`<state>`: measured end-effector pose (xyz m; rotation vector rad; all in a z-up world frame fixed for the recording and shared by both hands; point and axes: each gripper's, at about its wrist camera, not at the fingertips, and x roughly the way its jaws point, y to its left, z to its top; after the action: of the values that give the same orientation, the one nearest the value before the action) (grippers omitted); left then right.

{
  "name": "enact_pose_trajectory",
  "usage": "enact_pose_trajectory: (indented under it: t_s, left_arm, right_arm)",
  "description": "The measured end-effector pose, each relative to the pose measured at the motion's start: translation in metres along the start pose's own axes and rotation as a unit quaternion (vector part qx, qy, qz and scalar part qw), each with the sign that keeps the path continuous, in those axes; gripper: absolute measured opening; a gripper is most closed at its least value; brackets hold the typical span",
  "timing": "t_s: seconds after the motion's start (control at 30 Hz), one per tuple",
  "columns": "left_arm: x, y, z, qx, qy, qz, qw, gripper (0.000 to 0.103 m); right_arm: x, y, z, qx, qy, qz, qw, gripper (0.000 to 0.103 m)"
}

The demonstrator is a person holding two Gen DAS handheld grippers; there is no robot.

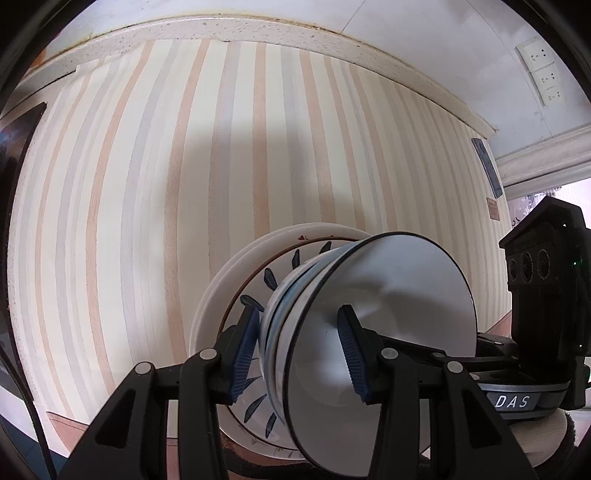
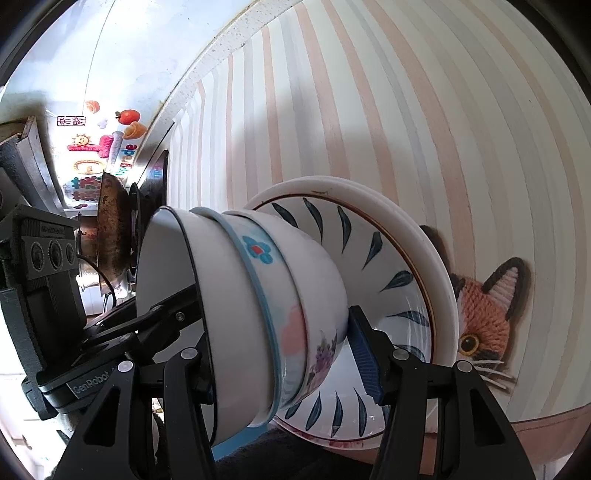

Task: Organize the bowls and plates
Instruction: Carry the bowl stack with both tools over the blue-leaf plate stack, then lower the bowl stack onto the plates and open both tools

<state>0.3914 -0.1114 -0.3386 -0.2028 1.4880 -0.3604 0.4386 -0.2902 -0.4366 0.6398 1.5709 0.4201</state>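
Where readable: "DAS" label (image 1: pixel 512 401), "SenRobot" label (image 2: pixel 91 384).

- Under me lies a striped cloth (image 1: pixel 147 184) in cream, peach and grey bands.
- At twelve o'clock a speckled stone edge (image 1: pixel 229 31) borders it.
- At two o'clock, white wall sockets (image 1: pixel 543 74).
- My right view shows bright stickers (image 2: pixel 107 147) at ten o'clock.

Striped mat (image 1: pixel 166 177): cream, peach, grey. Plate (image 2: pixel 391 258): white, blue leaf strokes, brown rim line. Top bowl (image 1: pixel 388 332): white, black rim.
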Motion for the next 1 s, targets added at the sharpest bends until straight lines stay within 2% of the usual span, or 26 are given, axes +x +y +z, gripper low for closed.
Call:
enact_pose_trajectory:
  t_s: [0.23,0.43,0.77,0.83,0.87,0.97,1.0]
  left_arm:
    - [-0.003,-0.003,0.001,0.004,-0.002,0.004,1.0000,0.040]
    - [-0.011,-0.008,-0.003,0.011,-0.011,0.016,0.9998,0.040]
    - [-0.053,-0.018,-0.015,0.027,-0.078,0.096,0.9920,0.042]
    - [-0.062,-0.019,-0.019,0.029,-0.090,0.105,0.9900,0.042]
    - [-0.067,-0.018,-0.021,0.028,-0.096,0.107,0.9892,0.042]
    - [-0.080,-0.018,-0.029,0.025,-0.115,0.105,0.9875,0.066]
    - [-0.086,-0.018,-0.033,0.025,-0.125,0.105,0.9863,0.078]
  right_arm:
    - [0.000,-0.001,-0.004,0.000,0.005,-0.006,1.000,0.059]
    - [-0.014,0.003,-0.005,-0.012,-0.007,-0.019,1.000,0.059]
    - [-0.057,0.032,-0.016,-0.064,-0.057,-0.083,0.993,0.060]
    - [-0.066,0.039,-0.023,-0.075,-0.065,-0.102,0.990,0.062]
    - [-0.071,0.043,-0.027,-0.079,-0.072,-0.111,0.988,0.067]
    - [-0.084,0.052,-0.040,-0.088,-0.090,-0.128,0.984,0.086]
    - [-0.091,0.056,-0.046,-0.091,-0.098,-0.138,0.981,0.090]
